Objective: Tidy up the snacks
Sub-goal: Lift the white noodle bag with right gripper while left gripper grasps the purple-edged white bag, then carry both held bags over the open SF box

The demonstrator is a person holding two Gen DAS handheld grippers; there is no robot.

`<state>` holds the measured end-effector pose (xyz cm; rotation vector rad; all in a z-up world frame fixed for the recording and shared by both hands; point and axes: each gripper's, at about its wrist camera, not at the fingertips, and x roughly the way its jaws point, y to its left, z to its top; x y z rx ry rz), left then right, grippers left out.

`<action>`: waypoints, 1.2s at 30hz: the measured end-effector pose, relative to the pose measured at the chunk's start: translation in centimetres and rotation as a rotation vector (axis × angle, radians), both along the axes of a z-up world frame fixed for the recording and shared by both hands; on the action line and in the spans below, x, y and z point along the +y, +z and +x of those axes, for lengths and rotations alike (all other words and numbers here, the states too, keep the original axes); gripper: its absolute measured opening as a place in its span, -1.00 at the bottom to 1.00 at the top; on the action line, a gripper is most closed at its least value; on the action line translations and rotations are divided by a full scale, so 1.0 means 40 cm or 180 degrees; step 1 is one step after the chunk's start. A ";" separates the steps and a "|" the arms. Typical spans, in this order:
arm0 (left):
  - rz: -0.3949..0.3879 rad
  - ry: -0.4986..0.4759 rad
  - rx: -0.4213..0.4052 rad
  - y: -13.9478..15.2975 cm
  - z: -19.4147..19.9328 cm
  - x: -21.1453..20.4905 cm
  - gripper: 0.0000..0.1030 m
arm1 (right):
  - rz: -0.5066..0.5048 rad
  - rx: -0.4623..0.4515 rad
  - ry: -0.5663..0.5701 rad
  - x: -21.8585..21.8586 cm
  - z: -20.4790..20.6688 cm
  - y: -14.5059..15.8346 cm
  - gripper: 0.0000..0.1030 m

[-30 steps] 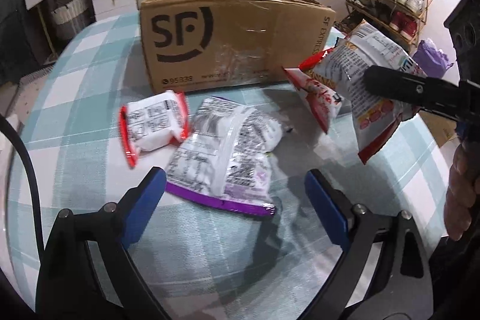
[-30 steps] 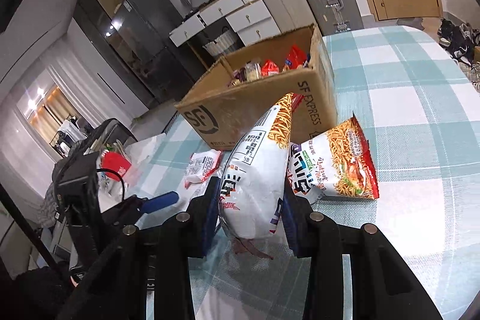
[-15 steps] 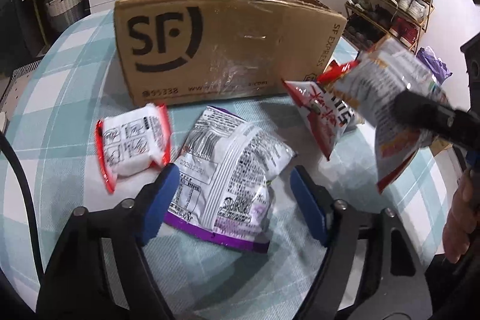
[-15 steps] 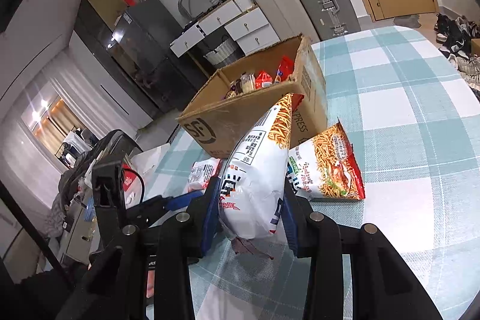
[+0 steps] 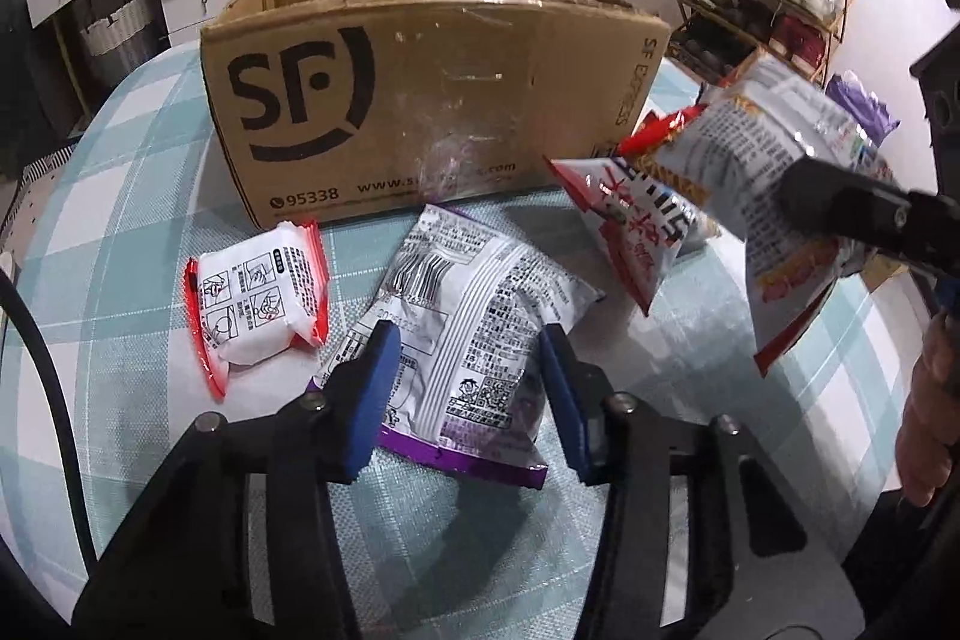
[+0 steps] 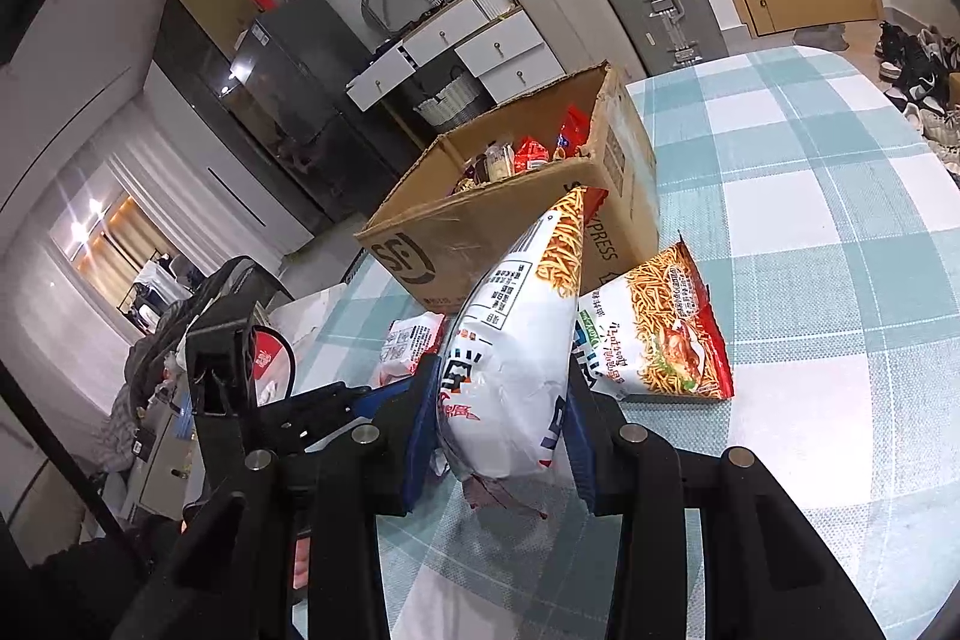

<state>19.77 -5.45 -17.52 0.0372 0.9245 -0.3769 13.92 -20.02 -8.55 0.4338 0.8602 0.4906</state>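
— What is your right gripper doing?
— It pinches a white noodle-snack bag, lifted off the checked tablecloth near the cardboard box.
— And your left gripper?
— Its blue fingers are spread either side of the purple-edged packet lying flat before the box.

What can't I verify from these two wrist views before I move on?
- Box contents: in the left wrist view the cardboard box front wall hides its inside; the right wrist view shows only a few packets at the top.
- Purple-edged bag: the front is face down.
- Left gripper: contact with that bag is unclear.
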 end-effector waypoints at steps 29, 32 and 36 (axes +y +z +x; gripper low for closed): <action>0.0601 -0.0424 -0.0145 -0.012 -0.024 -0.074 -0.22 | 0.0119 0.0012 -0.0086 -0.039 0.007 0.001 -0.26; 0.0545 -0.0427 -0.0131 -0.004 -0.037 -0.063 -0.34 | 0.0127 0.0018 -0.0104 -0.043 0.002 0.000 -0.26; 0.0454 -0.0427 -0.0107 0.007 -0.056 -0.046 -0.44 | 0.0143 0.0031 -0.0132 -0.048 -0.001 -0.001 -0.26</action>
